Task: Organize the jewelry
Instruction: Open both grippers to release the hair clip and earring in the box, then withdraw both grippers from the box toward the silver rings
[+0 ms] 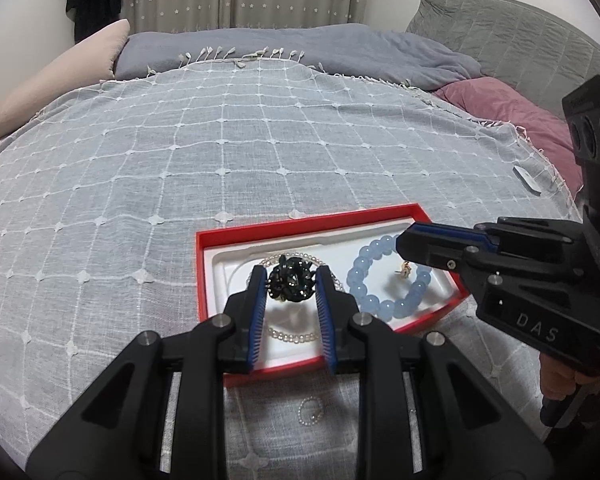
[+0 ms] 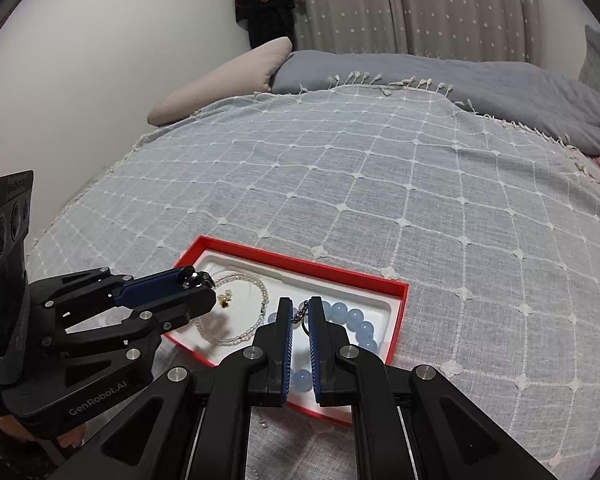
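Over the red tray (image 1: 260, 232) on the bed, the left gripper (image 1: 293, 285) has its fingers clamped on a dark jewelled brooch (image 1: 291, 283). The right gripper (image 2: 300, 314) pinches a small dangling earring (image 1: 405, 270) above the blue bead bracelet (image 1: 384, 280). A pearl necklace (image 2: 240, 308) lies in the tray's left half.

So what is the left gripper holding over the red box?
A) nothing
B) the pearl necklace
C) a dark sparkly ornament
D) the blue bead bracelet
C: the left gripper has its blue pads pressed on a dark sparkly ornament, while the blue bead bracelet and pearl necklace lie in the red box.
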`<state>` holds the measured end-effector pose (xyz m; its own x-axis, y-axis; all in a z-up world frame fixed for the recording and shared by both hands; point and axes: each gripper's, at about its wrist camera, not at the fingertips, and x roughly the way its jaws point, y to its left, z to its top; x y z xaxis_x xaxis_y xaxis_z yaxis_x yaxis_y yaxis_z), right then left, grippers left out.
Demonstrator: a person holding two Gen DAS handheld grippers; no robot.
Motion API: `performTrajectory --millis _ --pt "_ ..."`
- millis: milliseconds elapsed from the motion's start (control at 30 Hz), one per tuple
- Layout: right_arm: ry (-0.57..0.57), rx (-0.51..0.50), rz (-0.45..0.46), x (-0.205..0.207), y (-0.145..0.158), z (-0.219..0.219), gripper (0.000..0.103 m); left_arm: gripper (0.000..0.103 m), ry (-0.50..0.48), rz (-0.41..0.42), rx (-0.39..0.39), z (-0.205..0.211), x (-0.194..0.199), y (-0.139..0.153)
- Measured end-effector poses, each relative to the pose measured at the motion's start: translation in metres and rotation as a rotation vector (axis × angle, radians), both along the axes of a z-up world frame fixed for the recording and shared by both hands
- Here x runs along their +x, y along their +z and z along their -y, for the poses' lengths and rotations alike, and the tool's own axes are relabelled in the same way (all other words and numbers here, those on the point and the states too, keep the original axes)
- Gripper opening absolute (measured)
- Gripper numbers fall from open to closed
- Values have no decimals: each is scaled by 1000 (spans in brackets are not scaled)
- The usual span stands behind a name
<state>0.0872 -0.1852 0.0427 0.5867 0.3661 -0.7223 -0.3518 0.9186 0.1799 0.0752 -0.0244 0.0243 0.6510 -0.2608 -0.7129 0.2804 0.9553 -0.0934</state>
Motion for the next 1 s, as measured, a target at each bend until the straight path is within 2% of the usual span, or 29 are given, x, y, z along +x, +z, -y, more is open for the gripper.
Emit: performTrajectory --millis 300,400,467,600,700,767,833,867,1000 --pt "-13 -24 -20 3 -8 -3 11 27 17 26 16 1 4 -1" --pt "-33 -50 -13 1 -7 -4 14 35 18 32 26 0 2 1" --pt "-42 -56 -8 0 -5 -2 14 44 21 36 27 -2 0 3" --pt "-50 -61 -5 -4 -2 0 16 49 28 42 16 -9 -6 10" --pt "-41 -74 7 -11 2 -1 18 59 35 53 13 -17 -12 14" --pt "-34 -83 18 -17 4 -1 25 63 37 60 14 -22 -17 15" --pt "-30 -82 41 -24 6 -1 56 65 42 58 23 -28 -22 14" --pt "-25 -80 54 -27 7 -1 59 66 45 56 27 -30 -23 13" --pt "-13 -90 59 -37 8 -3 59 71 45 36 35 -41 -33 7"
